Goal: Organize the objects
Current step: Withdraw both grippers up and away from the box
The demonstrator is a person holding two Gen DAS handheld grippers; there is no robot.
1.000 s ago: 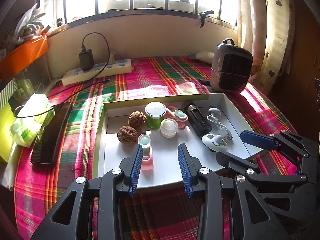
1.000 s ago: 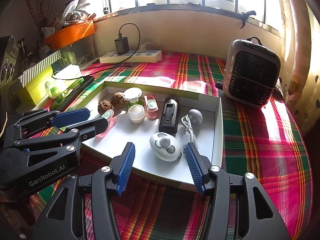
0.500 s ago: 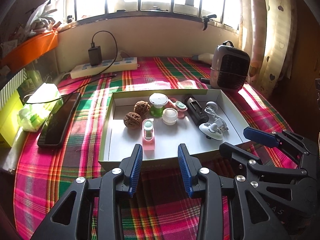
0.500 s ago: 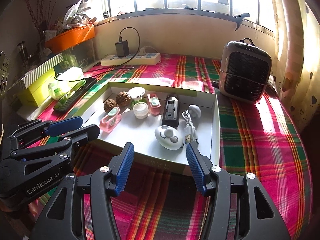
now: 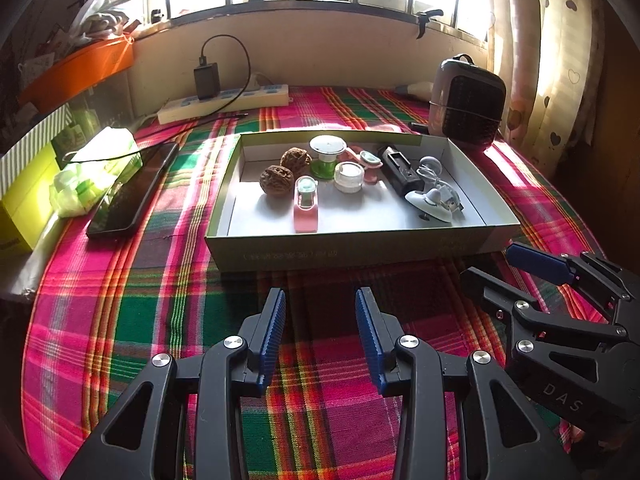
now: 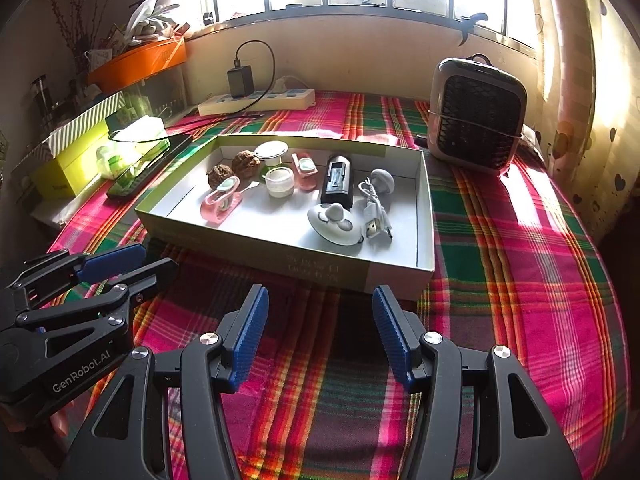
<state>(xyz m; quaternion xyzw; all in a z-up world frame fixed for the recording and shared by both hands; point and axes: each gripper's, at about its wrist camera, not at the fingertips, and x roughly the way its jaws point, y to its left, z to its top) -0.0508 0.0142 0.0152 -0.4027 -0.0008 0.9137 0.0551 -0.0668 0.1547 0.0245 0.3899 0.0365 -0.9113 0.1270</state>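
Left wrist view: the left gripper [image 5: 320, 332] sits at lower centre of the frame, its blue-padded jaws parted and holding nothing, above bare plaid tablecloth [image 5: 132, 308]; the right gripper [image 5: 532, 276] enters at lower right, likewise empty with its jaws apart. Both tools stand short of the near wall of the shallow cardboard tray [image 5: 352, 246], a stance that suits surveying rather than grasping. Every small object lies inside the tray at mid-frame: two walnuts [image 5: 285, 168] side by side at the left of the group; a pink case [image 5: 306, 204] lying lengthwise in front of them; a green-based cup with a white lid [image 5: 327, 152] and a small white jar [image 5: 349, 176] near the middle; a second pink case [image 5: 366, 162] behind the jar; a black rectangular device [image 5: 400, 170] right of centre; a white oval gadget [image 5: 428, 204] and a coiled white USB cable [image 5: 442, 188] toward the right wall. Gathering the items in one walled container keeps the round walnuts from rolling off; judged from this layout, the task appears largely complete.

Right wrist view: the right gripper [image 6: 320, 332] occupies lower centre, open and empty, with the left gripper [image 6: 124, 264] at lower left; the tray [image 6: 340, 272] fills mid-frame. Outside the tray remain a dark phone [image 6: 144, 168] at left, a power strip [image 6: 256, 102] at upper centre and a small heater [image 6: 476, 120] at upper right, presumably fixtures rather than items to sort.
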